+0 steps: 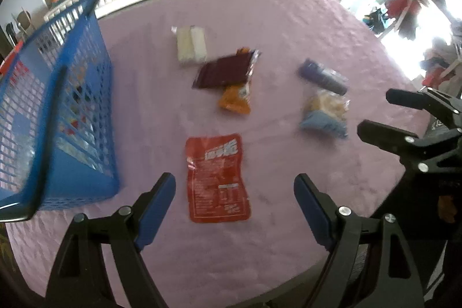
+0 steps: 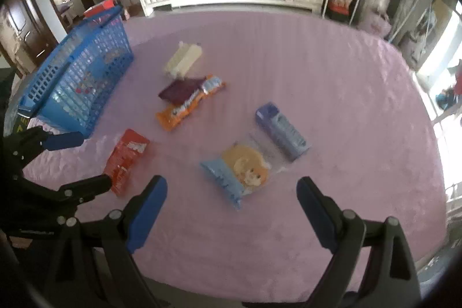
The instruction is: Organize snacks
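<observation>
Looking along the left gripper (image 1: pixel 234 199), its blue-padded jaws were seen spread wide with nothing pinched. A red snack pouch (image 1: pixel 218 178) lay flat on the lilac tablecloth (image 1: pixel 288 28), directly ahead and between the two fingers, its near edge level with the pads. A blue lattice basket (image 1: pixel 60 117) stood just to the left of the left finger. Farther out were found a pale wrapped bar (image 1: pixel 192 44), a dark purple packet (image 1: pixel 223 71) lying over an orange packet (image 1: pixel 234 100), a purple tube-shaped pack (image 1: pixel 323 75) and a blue-and-clear cookie bag (image 1: pixel 324 113). The right gripper (image 1: pixel 372 113) was seen at the right edge.

From the right wrist, the right gripper (image 2: pixel 232 202) was likewise held wide apart and empty. The cookie bag (image 2: pixel 238 171) lay just beyond the fingertips, between them, with the purple pack (image 2: pixel 281 130) just beyond it. The red pouch (image 2: pixel 125 160) lay to the left, beside the left gripper (image 2: pixel 86 159).
</observation>
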`<state>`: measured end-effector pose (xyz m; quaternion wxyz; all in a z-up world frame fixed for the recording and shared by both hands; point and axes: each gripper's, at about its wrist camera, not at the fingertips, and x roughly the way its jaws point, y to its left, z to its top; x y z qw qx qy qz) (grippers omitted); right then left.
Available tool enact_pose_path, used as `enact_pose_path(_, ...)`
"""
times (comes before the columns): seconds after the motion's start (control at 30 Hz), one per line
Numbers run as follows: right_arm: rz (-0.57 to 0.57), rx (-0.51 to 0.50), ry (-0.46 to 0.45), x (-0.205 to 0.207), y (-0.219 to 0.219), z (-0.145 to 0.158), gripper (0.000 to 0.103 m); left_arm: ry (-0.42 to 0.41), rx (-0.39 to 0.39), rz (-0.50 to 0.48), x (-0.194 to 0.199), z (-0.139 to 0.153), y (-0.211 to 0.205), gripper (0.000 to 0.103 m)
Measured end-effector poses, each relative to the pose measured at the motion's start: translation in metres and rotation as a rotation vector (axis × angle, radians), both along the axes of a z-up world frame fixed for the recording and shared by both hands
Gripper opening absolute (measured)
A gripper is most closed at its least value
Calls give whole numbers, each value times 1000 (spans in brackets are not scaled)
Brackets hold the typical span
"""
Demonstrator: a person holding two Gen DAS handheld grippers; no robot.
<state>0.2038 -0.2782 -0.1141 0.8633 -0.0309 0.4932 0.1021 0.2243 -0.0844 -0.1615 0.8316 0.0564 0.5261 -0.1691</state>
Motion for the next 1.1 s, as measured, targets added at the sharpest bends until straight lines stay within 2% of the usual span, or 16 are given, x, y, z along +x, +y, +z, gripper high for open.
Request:
enact_pose_path(0.2,-26,17,49,7,1,-19,93,89,-16,30,20,-32,8,82)
enact_pose_path(0.37,-54,21,68,13,-5,-26,94,117,4,48,33,-48,15,82)
enact_pose_path(0.47,-73,26,79,15,-8,-28,94,128,-82,73,37,-50,25,82)
enact_pose_path(0.53,-89,35,82,17,-10,-28,94,132,-88,63,36,-50,27,81)
enact_pose_path(0.73,-178,90,135,26,-17,-35,94,90,47,64,28,-51,13,59)
enact_pose_path(0.83,-234,148,175,32,-18,-39,94,89,20,90,27,-49,17,49)
enact_pose_path(0.9,-270,151,200,38,-16,-42,93,80,-6,87,24,-49,19,39)
enact_pose_path(1.0,-317,122,218,48,-13,-45,93,61,-29,85,19,-50,26,27)
enact_pose_path(1.1,-339,81,242,58,-7,-50,93,74,-105,88,17,-50,38,14)
